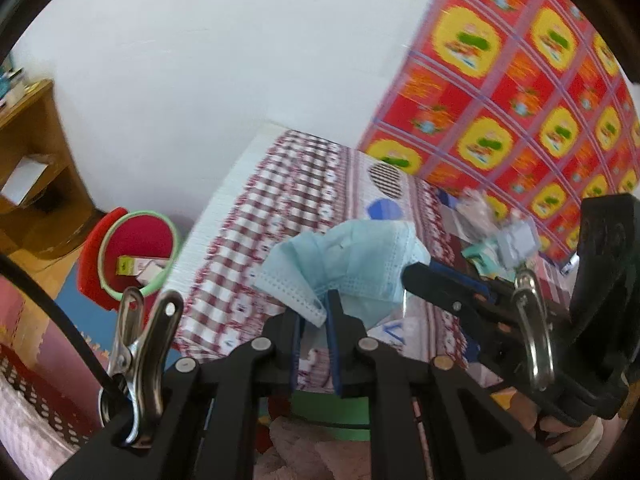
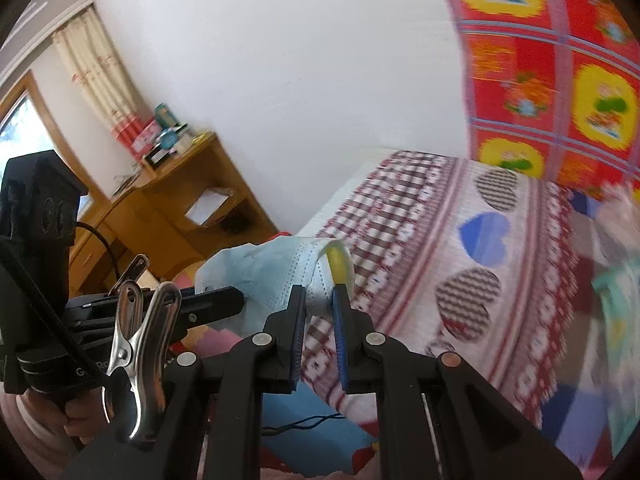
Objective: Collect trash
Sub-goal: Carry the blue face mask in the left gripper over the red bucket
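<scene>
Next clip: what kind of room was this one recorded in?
Most likely a bedroom in a home. A bed with a red-checked, heart-print sheet stands against the white wall, a wooden shelf desk with boxes on top sits near a curtained window.

Bright daylight – motion blur, fisheye edges dark.
</scene>
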### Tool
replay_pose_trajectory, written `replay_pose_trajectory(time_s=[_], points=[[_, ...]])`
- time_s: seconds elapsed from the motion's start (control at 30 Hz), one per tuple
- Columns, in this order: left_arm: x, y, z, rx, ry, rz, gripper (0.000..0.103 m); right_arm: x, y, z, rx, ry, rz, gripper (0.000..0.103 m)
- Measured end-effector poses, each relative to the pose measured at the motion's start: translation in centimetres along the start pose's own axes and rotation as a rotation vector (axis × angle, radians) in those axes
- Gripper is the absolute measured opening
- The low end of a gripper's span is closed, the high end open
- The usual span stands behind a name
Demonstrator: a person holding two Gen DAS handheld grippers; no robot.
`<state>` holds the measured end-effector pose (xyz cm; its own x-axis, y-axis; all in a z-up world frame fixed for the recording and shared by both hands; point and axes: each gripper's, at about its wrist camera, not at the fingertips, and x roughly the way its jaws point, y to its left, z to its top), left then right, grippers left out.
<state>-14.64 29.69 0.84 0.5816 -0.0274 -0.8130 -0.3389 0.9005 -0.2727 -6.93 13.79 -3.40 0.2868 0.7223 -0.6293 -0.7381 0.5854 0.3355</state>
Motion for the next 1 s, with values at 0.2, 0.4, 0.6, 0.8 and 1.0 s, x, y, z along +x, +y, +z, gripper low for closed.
replay_pose_trajectory(time_s=[0.2, 0.4, 0.6, 0.8, 1.0], points=[[0.2, 3.3, 1.5, -0.107, -0.029, 0.063, 0.012, 4.1, 1.3, 2.8, -0.072, 0.042, 0.093, 0.014], [0.2, 6.0, 2.0, -0.184, -0.059, 0.131, 0.012, 8.0, 2.7, 4.7, -0.15, 0.085, 0.162, 0.014], [-0.3, 9.1, 2.1, -0.258, -0.079, 0.17, 0.012, 10.8, 4.9, 6.1, -0.217, 0.117, 0.209, 0.014], [-0.6, 12.6, 2.3, -0.304, -0.095, 0.191, 0.012, 13.5, 7.2, 7.4, -0.278, 0.142, 0.232, 0.014], [0.5, 17.3, 3.3, -0.32, -0.078, 0.202, 0.012, 18.0, 10.2, 8.5, -0.311, 0.173, 0.212, 0.014]])
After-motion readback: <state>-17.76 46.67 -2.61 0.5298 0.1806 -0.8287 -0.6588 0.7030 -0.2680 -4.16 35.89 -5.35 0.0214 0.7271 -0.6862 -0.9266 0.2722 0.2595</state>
